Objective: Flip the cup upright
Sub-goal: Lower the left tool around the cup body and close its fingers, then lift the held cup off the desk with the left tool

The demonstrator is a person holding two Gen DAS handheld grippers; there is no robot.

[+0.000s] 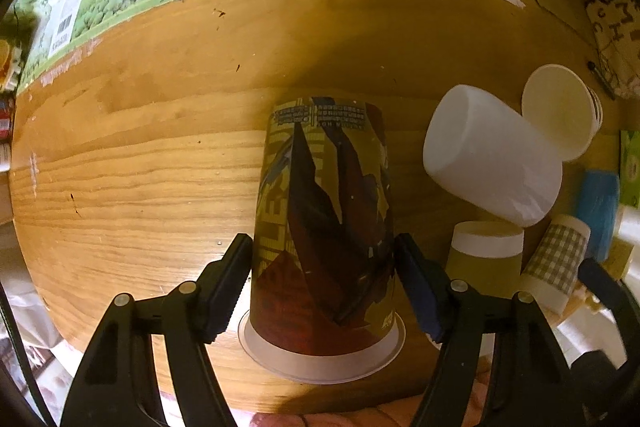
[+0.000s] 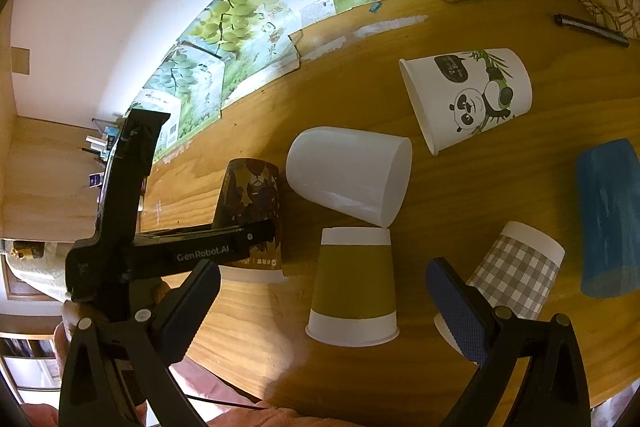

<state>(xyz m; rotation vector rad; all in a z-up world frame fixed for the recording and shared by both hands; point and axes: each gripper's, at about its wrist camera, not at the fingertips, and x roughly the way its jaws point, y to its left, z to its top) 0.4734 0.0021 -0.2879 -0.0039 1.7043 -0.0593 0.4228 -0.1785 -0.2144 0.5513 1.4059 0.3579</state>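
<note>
A dark red and olive patterned paper cup (image 1: pixel 324 239) stands upside down on the wooden table (image 1: pixel 140 167), rim on the wood. My left gripper (image 1: pixel 324 287) straddles it low on its sides, pads touching or nearly touching the cup wall. The same cup shows in the right wrist view (image 2: pixel 250 215), with the left gripper's black body in front of it. My right gripper (image 2: pixel 320 303) is open, above an upside-down olive and white cup (image 2: pixel 354 287).
A white cup (image 2: pixel 348 179) lies on its side beside the patterned cup. A panda cup (image 2: pixel 468 95) lies on its side further back. A checked cup (image 2: pixel 516 275) and a blue cup (image 2: pixel 610 215) sit at the right. A pen (image 2: pixel 592 29) and grape-print boxes (image 2: pixel 240 27) are at the back.
</note>
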